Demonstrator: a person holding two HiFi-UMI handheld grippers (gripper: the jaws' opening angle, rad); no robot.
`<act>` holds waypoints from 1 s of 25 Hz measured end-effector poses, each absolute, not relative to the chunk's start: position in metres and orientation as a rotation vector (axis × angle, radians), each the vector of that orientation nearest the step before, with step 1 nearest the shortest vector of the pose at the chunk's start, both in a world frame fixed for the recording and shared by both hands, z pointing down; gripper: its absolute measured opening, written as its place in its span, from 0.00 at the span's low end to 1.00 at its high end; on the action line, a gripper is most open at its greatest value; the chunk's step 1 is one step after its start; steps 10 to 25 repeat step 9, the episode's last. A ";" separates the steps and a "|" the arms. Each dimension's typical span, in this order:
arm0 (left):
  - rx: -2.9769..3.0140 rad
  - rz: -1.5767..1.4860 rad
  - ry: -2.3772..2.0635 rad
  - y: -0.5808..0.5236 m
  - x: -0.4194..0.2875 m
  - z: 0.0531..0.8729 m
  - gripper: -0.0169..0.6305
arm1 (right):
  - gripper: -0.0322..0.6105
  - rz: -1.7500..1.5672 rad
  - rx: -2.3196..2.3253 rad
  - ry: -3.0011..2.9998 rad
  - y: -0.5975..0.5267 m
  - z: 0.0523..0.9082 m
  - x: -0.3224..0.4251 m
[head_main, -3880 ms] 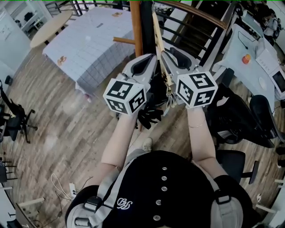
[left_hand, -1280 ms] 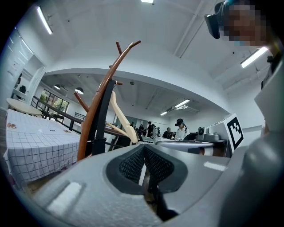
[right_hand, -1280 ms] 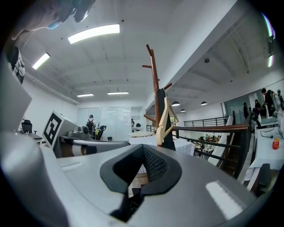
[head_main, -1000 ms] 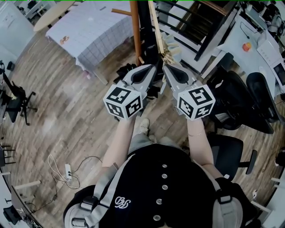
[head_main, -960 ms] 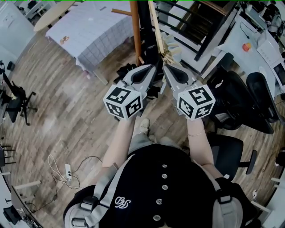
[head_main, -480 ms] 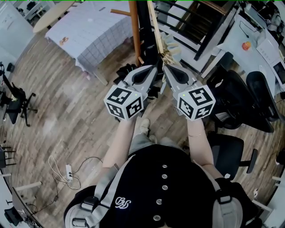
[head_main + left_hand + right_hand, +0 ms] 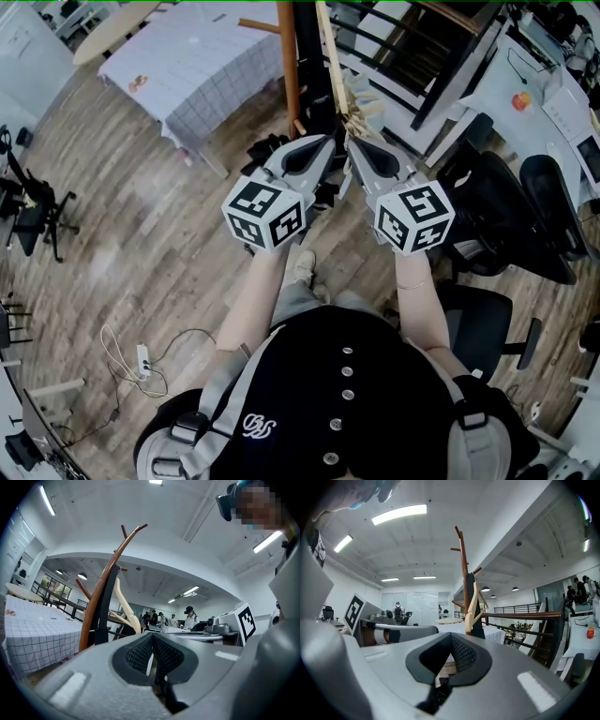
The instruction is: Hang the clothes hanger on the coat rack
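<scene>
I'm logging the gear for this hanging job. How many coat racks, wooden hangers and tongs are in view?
Coat rack: 1
Wooden hanger: 1
Tongs: 2 (left tongs, right tongs)
Total: 4

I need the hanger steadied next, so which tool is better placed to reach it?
Probably right. The hanger shows straight ahead of the right tool in its own view, but off to the side of the left tool.

Right tongs (image 7: 451, 641) pressed together, brown coat rack (image 7: 464, 569) upright beyond them, pale hanger (image 7: 473, 606) against its pole
</scene>
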State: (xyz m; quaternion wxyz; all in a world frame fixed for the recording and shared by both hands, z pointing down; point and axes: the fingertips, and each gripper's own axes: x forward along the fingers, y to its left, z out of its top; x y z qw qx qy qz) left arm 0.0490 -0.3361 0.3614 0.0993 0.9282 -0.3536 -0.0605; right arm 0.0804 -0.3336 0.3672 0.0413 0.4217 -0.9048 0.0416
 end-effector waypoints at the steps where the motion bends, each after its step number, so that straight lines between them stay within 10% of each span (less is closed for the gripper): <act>1: 2.747 -0.177 -1.047 -0.336 0.048 0.361 0.02 | 0.05 0.128 1.292 -2.770 -0.334 0.367 0.080; 25: 2.742 -0.167 -1.051 -0.335 0.047 0.362 0.02 | 0.05 0.125 1.282 -2.779 -0.332 0.366 0.079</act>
